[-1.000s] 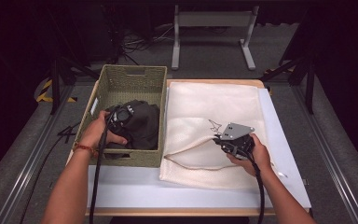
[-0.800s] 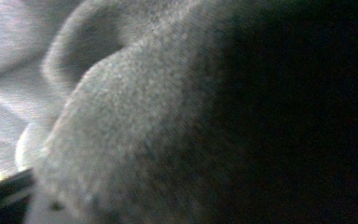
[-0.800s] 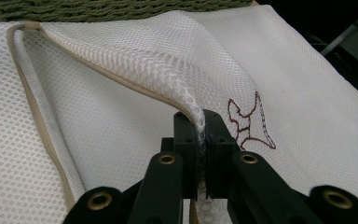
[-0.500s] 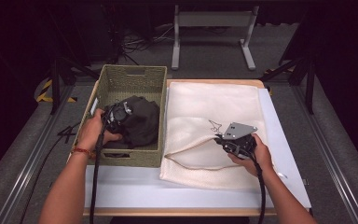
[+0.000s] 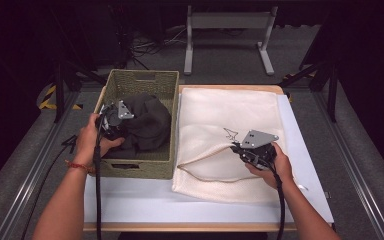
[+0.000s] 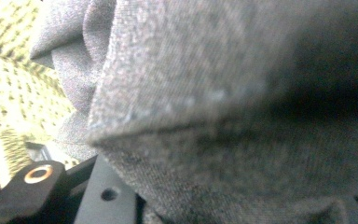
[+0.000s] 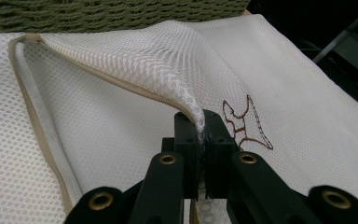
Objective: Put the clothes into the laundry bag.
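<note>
In the woven basket at the tabletop's left edge, the left tool, its jaws just closing, grasps the dark garment, while the right tool, clenched, pinches the white mesh bag's lifted opening edge beside the basket.

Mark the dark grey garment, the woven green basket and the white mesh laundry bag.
dark grey garment (image 5: 147, 125), high view, bunched top of the fabric.
woven green basket (image 5: 135, 80), high view, far wall.
white mesh laundry bag (image 7: 121, 46), right gripper view, lifted upper layer.
</note>
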